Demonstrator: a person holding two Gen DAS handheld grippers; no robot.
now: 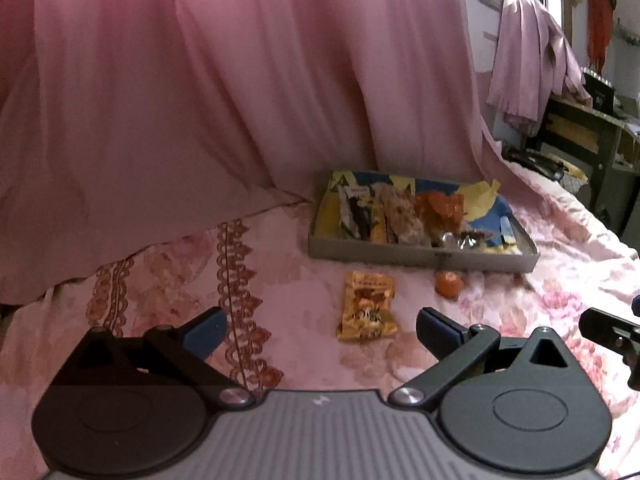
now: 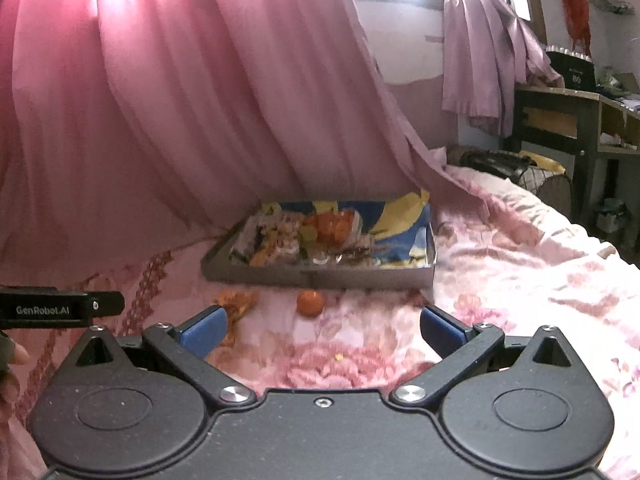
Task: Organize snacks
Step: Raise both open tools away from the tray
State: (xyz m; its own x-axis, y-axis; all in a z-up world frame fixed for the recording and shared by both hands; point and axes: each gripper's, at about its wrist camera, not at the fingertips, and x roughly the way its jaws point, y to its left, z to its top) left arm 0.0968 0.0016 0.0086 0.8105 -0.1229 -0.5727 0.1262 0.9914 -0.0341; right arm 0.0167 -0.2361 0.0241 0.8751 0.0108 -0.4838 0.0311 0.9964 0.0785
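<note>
On the flowered bedspread [image 1: 560, 280], just in front of the near wall of the grey tray [image 1: 400, 254], we have two loose snacks: a yellow packet [image 1: 369, 308] to the left and a small orange round snack [image 1: 449, 283] to the right, which almost touches the tray wall. The tray already holds a jumble of wrappers on its blue and yellow lining.

Our left gripper [image 1: 320, 332] has its blue pads wide apart and empty, hovering short of the packet. Our right gripper [image 2: 322, 332] is likewise spread and empty, facing the orange snack [image 2: 310, 303] from a little way back.

What could go wrong, as we judge it:
- The bedspread is soft and creased, so pads pressing down may pinch cloth with the flat packet.
- The round snack could roll off along the tray wall if one pad nudges it first.
- With both grippers close side by side, they may bump when reaching together.

Left of the tray, the pink curtain [image 1: 200, 100] drapes onto the bedspread; it seems clear of the snacks, though blur makes that uncertain. Beyond the bedspread's right edge stands a dark desk [image 2: 560, 120], well apart.
</note>
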